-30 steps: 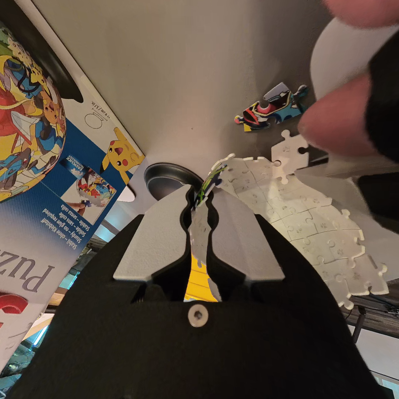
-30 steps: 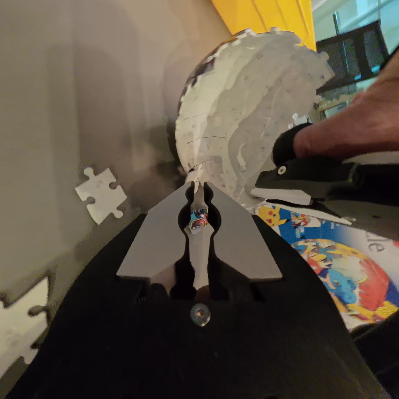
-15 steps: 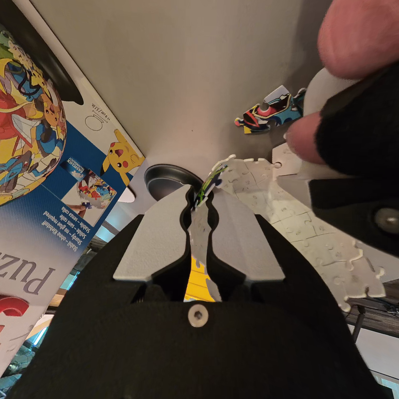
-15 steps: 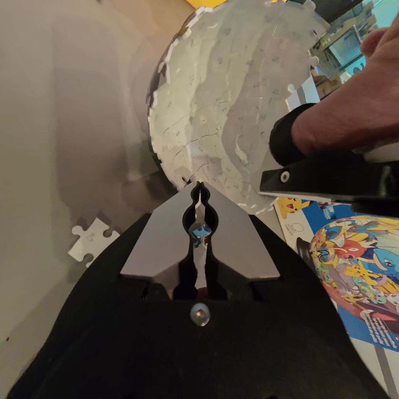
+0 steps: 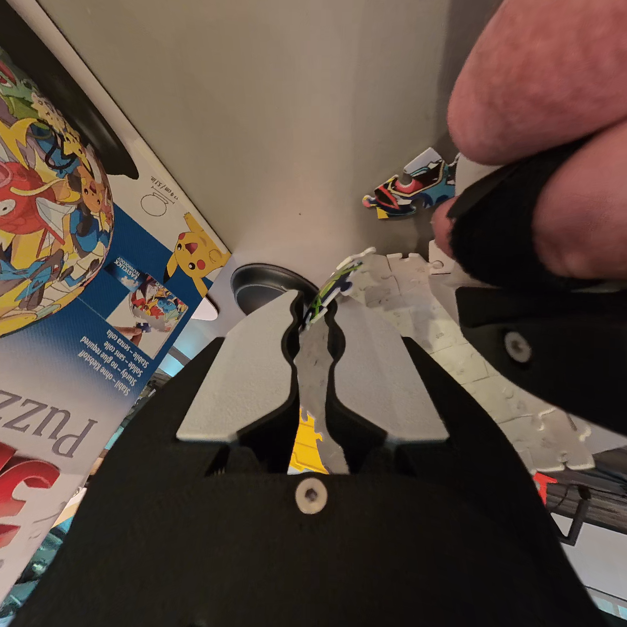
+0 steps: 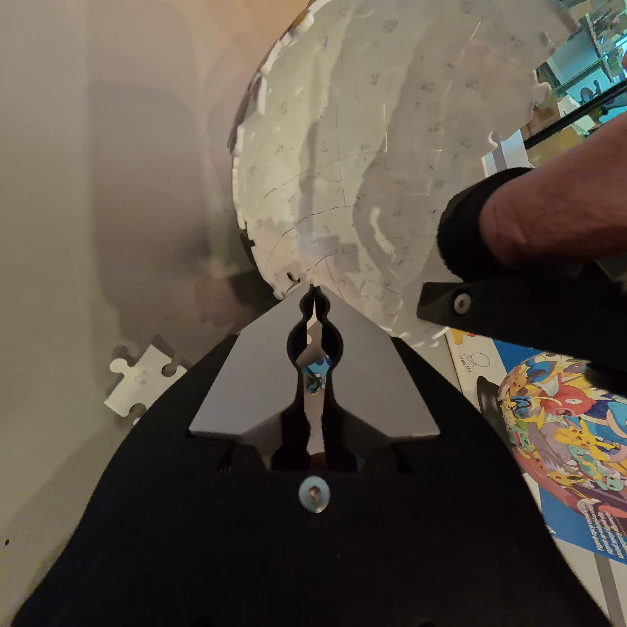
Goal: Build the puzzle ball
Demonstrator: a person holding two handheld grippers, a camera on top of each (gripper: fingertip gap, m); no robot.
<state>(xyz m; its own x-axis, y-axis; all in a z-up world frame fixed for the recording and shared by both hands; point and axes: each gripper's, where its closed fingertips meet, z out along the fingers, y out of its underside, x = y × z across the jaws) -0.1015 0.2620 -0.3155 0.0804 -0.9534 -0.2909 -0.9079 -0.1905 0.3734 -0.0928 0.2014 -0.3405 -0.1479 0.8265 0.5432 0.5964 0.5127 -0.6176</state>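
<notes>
The half-built puzzle ball [image 6: 373, 163] is a white curved shell seen from the inside. It also shows in the left wrist view [image 5: 451, 356]. My left gripper [image 5: 314, 300] is shut on the shell's rim, where the printed outer side shows green and blue. My right gripper [image 6: 314, 288] is shut on a single puzzle piece [image 6: 314, 369] with a white back and a blue printed face. Its tips touch the shell's lower rim. How the piece meets the rim is hidden by the fingers.
The puzzle box [image 5: 84, 271] lies left of the left gripper and also shows in the right wrist view [image 6: 549, 424]. A black round stand [image 5: 268, 285] sits behind the shell. A joined coloured piece cluster [image 5: 410, 193] and a loose white piece [image 6: 142, 376] lie on the grey table. A hand [image 5: 543, 84] fills the upper right. There is about 7 centimeters between the tips of the two grippers.
My right gripper has moved in with its piece until its tips reach the shell's rim. In the left wrist view it and the hand now cover more of the shell. The left gripper stays.
</notes>
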